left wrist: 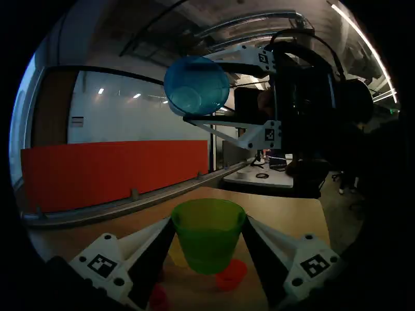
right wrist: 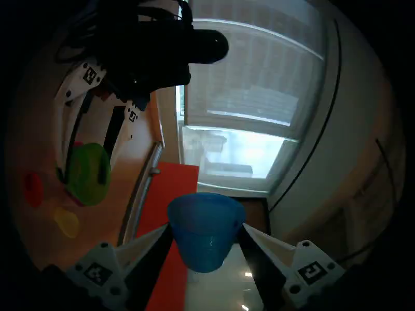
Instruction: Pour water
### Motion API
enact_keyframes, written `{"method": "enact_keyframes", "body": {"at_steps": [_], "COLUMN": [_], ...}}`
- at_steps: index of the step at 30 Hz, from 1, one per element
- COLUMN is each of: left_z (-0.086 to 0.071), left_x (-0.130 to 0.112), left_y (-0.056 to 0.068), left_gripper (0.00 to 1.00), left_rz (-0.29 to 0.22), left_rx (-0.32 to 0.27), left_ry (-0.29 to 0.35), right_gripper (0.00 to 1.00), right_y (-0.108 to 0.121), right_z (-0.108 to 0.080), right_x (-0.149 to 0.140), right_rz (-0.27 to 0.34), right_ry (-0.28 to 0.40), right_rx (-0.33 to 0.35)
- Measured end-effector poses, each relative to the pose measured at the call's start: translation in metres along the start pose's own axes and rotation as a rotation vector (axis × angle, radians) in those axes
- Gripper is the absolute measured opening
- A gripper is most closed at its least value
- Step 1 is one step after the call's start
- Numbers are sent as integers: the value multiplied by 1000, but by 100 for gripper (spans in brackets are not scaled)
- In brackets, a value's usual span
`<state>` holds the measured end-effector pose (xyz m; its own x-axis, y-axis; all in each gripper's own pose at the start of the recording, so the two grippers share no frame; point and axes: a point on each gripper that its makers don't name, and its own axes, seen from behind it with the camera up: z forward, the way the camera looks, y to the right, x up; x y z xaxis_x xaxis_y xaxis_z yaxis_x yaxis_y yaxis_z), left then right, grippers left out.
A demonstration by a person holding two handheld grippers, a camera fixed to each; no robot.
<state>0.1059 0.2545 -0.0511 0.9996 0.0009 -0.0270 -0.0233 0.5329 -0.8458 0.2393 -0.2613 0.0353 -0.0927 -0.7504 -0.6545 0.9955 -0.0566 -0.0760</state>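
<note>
My left gripper [left wrist: 208, 224] is shut on a translucent green cup [left wrist: 208, 241], held upright just above the wooden table [left wrist: 290, 212]. Above and beyond it, my right gripper [left wrist: 199, 88] is shut on a blue cup [left wrist: 197, 85] that is tipped on its side, its mouth facing the left gripper's camera. No stream of water shows between the cups. In the right gripper view the blue cup [right wrist: 206, 230] sits between the right gripper's [right wrist: 206, 228] fingers, and the green cup [right wrist: 88, 173] in the left gripper [right wrist: 85, 166] lies off to the left. That view is rolled sideways.
Small cups lie on the table near the green one: a red one [left wrist: 231, 274] [right wrist: 33, 189] and a yellow one [right wrist: 66, 222]. A metal rail [left wrist: 155, 194] runs along the table's far edge before an orange panel [left wrist: 104, 168]. A desk [left wrist: 264, 176] stands farther back.
</note>
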Motion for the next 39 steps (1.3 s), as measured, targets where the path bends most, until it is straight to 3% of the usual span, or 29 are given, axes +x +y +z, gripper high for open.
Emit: {"method": "enact_keyframes", "body": {"at_steps": [5, 23, 39], "left_z": [0, 0, 3], "left_x": [1, 3, 2], "left_y": [0, 1, 3], "left_gripper": [87, 87, 87], "left_rz": [2, 13, 22], "left_rx": [-1, 4, 3], "left_ry": [2, -5, -14], "right_gripper": [87, 87, 87], "right_y": [-6, -31, -42], "right_z": [-2, -13, -19], "right_x": [-2, 8, 15], "right_rz": [116, 699, 1288], "right_ry": [0, 33, 69], "right_rx": [16, 106, 207]}}
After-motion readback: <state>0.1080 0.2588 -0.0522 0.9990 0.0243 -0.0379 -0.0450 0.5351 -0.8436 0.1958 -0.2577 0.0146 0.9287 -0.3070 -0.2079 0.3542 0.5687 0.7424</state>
